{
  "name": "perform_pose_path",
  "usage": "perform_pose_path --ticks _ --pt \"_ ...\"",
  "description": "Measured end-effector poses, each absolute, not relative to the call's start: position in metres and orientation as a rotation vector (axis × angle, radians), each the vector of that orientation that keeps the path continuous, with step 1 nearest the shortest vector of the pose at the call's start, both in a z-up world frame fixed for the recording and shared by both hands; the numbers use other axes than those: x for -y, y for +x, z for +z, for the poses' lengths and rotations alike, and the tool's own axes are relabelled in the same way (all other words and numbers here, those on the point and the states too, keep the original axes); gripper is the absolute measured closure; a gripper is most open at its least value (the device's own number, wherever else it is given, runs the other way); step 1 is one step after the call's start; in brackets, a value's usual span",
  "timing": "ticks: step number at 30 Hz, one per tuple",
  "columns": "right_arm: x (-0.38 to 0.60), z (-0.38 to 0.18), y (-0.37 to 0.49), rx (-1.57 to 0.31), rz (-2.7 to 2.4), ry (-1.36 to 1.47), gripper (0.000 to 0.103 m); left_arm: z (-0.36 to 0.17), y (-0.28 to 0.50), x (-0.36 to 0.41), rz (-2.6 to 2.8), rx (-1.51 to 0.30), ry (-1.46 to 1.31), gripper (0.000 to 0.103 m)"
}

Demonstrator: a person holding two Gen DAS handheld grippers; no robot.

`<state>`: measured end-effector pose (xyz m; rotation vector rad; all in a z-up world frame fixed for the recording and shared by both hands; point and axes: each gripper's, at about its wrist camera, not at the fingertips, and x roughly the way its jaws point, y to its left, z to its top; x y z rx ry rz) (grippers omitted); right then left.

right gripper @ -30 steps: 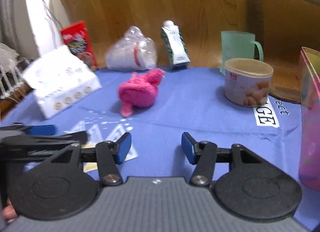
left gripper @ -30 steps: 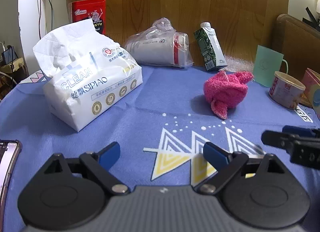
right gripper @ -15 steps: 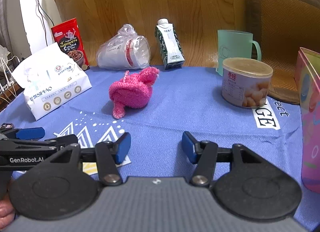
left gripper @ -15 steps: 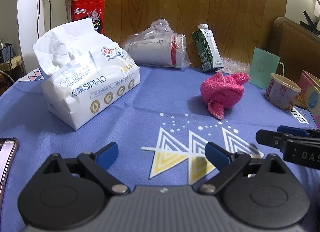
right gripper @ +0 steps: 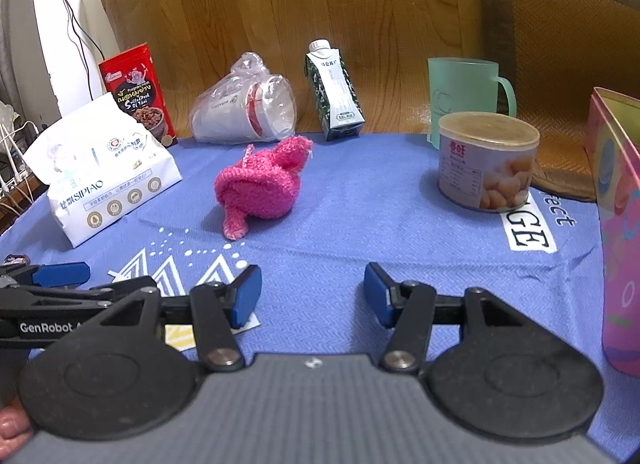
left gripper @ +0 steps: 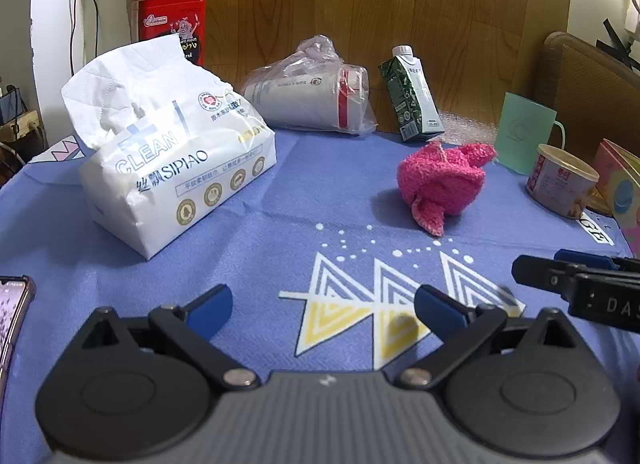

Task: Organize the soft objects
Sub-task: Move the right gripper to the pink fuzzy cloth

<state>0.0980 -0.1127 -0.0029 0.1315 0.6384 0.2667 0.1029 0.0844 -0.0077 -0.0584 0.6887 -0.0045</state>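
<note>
Jaws of left gripper have just been opening, now wide, nothing between; right gripper half-open, also empty. Both hover low over blue cloth, apparently staging a pickup. Pink knitted toy lies at one o'clock from left gripper, tissue pack at eleven, well apart.

My left gripper: matte black plastic linkage arms, two round black discs at the base, a ribbed grey housing between them, silver pivot screws at the joints, blue rubber fingertip pads. Seen side-on from the right camera, white "GenRobot" lettering runs along its arm. My right gripper: same black-grey build, same silver screws, blue pads. White letters "DAS" on its side in the left view.
</note>
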Motion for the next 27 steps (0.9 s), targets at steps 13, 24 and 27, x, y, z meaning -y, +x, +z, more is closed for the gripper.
perform_pose_path --ticks 13,24,27 --pt "0.1184 -0.0033 0.0945 -0.630 0.252 0.167 0.042 -0.0081 0.1034 -0.0838 -0.012 -0.689 -0.062 0.000" --pt "0.1189 -0.0033 0.0927 -0.627 0.239 0.179 0.038 -0.0080 0.1031 -0.0835 -0.021 -0.688 -0.064 0.000" --pt "0.1180 -0.0031 0.0930 -0.628 0.242 0.168 0.037 -0.0079 0.1036 -0.0843 -0.029 -0.686 -0.067 0.000"
